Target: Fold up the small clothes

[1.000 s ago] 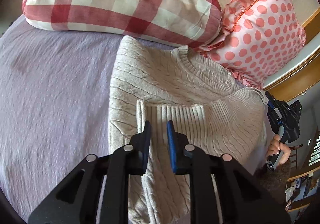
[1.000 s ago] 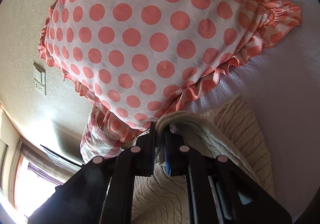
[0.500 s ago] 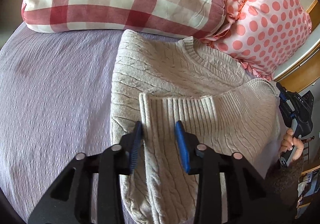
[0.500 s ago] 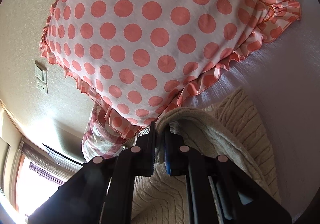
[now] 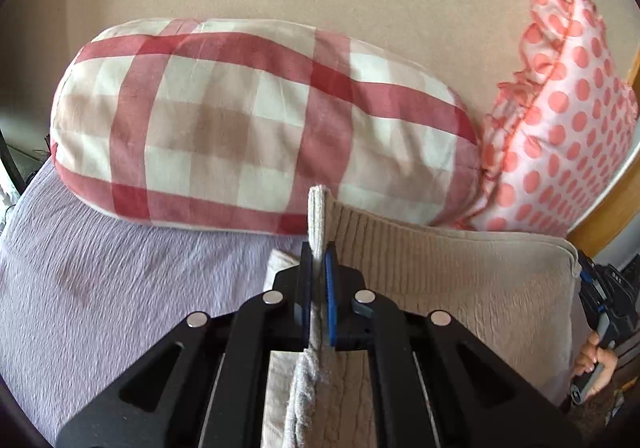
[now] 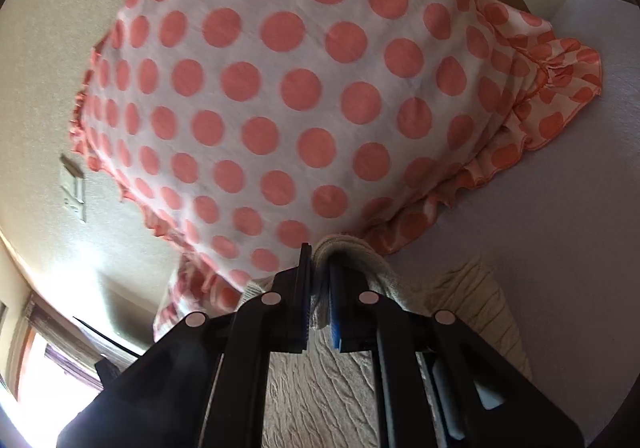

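Note:
A cream cable-knit sweater [image 5: 452, 284] lies on the lilac bedspread [image 5: 120, 272]. My left gripper [image 5: 319, 260] is shut on its ribbed hem corner, which stands up between the blue pads. The hem stretches taut to the right, where my right gripper [image 5: 600, 304] shows at the frame edge, held by a hand. In the right wrist view my right gripper [image 6: 318, 268] is shut on a bunched edge of the sweater [image 6: 320, 380], which drapes below the fingers.
A red-and-white checked pillow [image 5: 248, 124] lies along the beige wall behind the sweater. A pink polka-dot frilled pillow [image 5: 568, 136] [image 6: 296, 88] stands at the right. A wall switch [image 6: 74, 194] and a bright window are at the left of the right wrist view.
My left gripper was open over the folded hem; it has shut on the hem corner and lifted it toward the pillows. My right gripper stays shut on the sweater and has risen slightly.

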Available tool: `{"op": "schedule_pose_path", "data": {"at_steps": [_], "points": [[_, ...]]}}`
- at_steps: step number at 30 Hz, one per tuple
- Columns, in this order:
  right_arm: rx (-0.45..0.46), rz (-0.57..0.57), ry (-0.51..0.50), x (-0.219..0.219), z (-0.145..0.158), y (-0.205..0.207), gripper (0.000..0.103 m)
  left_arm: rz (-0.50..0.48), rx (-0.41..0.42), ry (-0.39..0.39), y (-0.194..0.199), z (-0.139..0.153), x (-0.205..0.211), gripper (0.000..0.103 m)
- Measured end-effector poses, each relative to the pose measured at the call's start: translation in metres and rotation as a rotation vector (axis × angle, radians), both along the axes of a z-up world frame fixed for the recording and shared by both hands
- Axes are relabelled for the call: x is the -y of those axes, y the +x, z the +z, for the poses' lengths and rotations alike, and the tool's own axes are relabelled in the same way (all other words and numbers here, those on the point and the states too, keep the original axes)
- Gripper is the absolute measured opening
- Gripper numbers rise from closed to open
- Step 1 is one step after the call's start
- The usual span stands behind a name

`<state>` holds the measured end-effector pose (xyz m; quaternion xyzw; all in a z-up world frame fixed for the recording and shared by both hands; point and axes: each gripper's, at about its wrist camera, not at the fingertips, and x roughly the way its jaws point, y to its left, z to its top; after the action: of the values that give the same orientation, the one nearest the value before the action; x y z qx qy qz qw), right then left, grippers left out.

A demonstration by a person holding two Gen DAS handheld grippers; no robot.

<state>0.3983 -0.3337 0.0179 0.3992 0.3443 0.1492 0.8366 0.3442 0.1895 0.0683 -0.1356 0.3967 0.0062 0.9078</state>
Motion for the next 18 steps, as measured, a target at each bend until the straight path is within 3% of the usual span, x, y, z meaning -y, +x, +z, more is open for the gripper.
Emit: {"op": "schedule_pose_path", "data": {"at_steps": [4,7,8,9,10,13,15,17,18], "points": [[-0.152,-0.006,-0.072,-0.007,-0.034,0.020,0.009,0.026,-0.104,0.035,0.037,-0.044,0.006,0.007],[-0.103,0.016,-0.053,-0.002,-0.020,0.010,0.016,0.013,-0.069,-0.042,0.028,-0.036,-0.001,0.013],[-0.075,0.026,-0.048,-0.001,-0.010,0.003,0.034,0.007,-0.047,-0.076,0.020,-0.028,-0.007,0.016],[-0.037,0.026,-0.049,0.001,0.000,-0.008,0.062,0.000,-0.029,-0.110,0.010,-0.020,-0.014,0.028],[0.011,0.033,-0.044,0.002,0.009,-0.020,0.073,-0.008,-0.014,-0.139,0.000,-0.014,-0.021,0.036],[0.061,0.121,-0.031,-0.006,0.019,-0.048,0.075,-0.056,-0.007,-0.213,-0.027,-0.007,-0.037,0.040],[0.013,0.193,-0.005,-0.015,0.008,-0.056,0.075,-0.087,-0.043,-0.271,-0.036,-0.014,-0.042,0.043],[-0.093,0.186,-0.061,-0.020,-0.012,-0.058,0.074,-0.102,-0.092,-0.302,-0.041,-0.027,-0.039,0.044],[-0.138,0.164,-0.095,-0.019,-0.022,-0.057,0.061,-0.102,-0.115,-0.296,-0.041,-0.033,-0.038,0.044]]}}
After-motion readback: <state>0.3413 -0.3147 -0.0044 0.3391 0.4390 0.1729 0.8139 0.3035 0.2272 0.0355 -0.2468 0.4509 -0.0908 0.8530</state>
